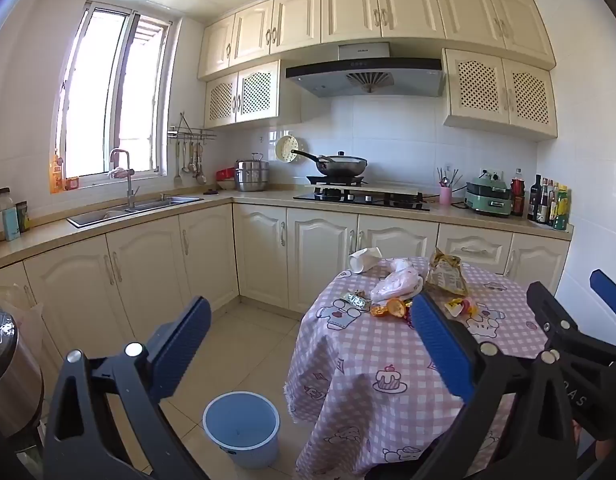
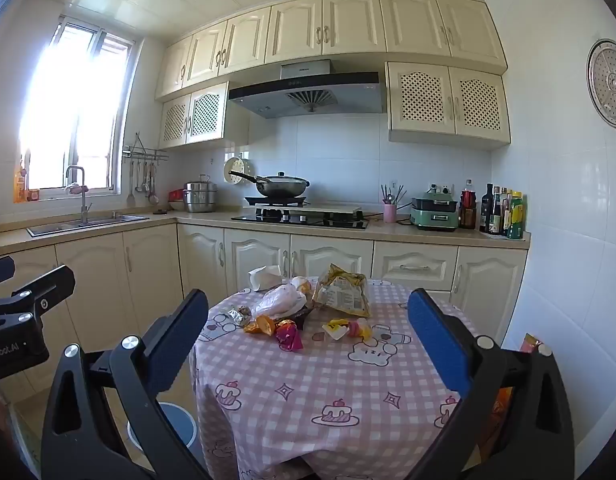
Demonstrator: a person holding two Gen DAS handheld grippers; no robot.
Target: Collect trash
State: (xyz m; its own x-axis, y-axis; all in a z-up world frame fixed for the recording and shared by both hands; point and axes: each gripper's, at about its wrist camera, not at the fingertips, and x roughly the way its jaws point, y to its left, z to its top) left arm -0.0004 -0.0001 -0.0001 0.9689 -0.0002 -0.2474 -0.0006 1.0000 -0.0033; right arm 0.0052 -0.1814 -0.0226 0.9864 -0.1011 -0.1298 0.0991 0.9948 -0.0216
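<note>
A small table under a pink checked cloth (image 2: pixel 328 380) carries the trash. On it lie a tipped white paper cup (image 2: pixel 265 277), a crumpled clear plastic bag (image 2: pixel 281 300), a yellow snack bag (image 2: pixel 342 290), a foil wrapper (image 2: pixel 237 315), orange (image 2: pixel 261 325) and magenta (image 2: pixel 288 334) wrappers, and a yellow wrapper (image 2: pixel 346 328). A blue bin (image 1: pixel 241 428) stands on the floor left of the table. My left gripper (image 1: pixel 312 336) is open and empty, short of the table's left side. My right gripper (image 2: pixel 308 332) is open and empty in front of the table, facing the wrappers.
Cream cabinets and a counter run along the back, with a sink (image 1: pixel 135 210) on the left and a stove with a wok (image 1: pixel 342 166). A metal cooker (image 1: pixel 7 368) stands close at the left. A colourful bag (image 2: pixel 530 344) sits by the right wall.
</note>
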